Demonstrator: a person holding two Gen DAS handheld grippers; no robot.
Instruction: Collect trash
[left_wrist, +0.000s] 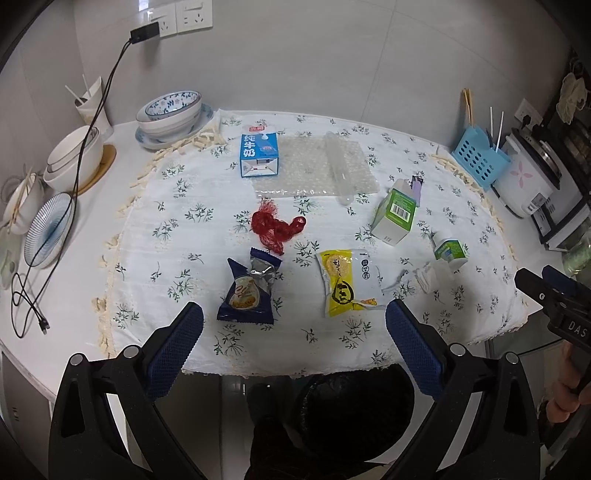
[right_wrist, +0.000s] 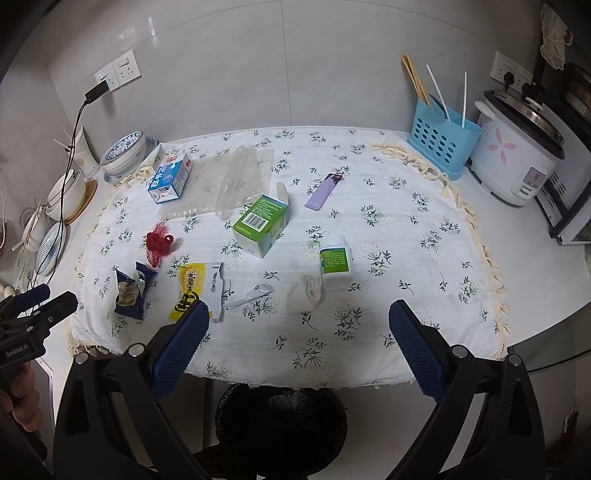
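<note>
Trash is all uncollected: wrappers (left_wrist: 347, 282), red net (left_wrist: 276, 229), cartons (right_wrist: 264, 225) and bottle (right_wrist: 334, 260) litter the counter (right_wrist: 535, 266); both grippers (left_wrist: 293, 332) (right_wrist: 297, 334) hover, jaws spread, above the bin (right_wrist: 280, 424).

Front edge of the tablecloth (right_wrist: 314, 354) is bare, so approach from the near side is free. Mid-table is crowded w/ wrappers (left_wrist: 347, 282), green box (right_wrist: 263, 224), bottle (right_wrist: 334, 261). Right side stays open up to the blue basket (right_wrist: 441, 146).
</note>
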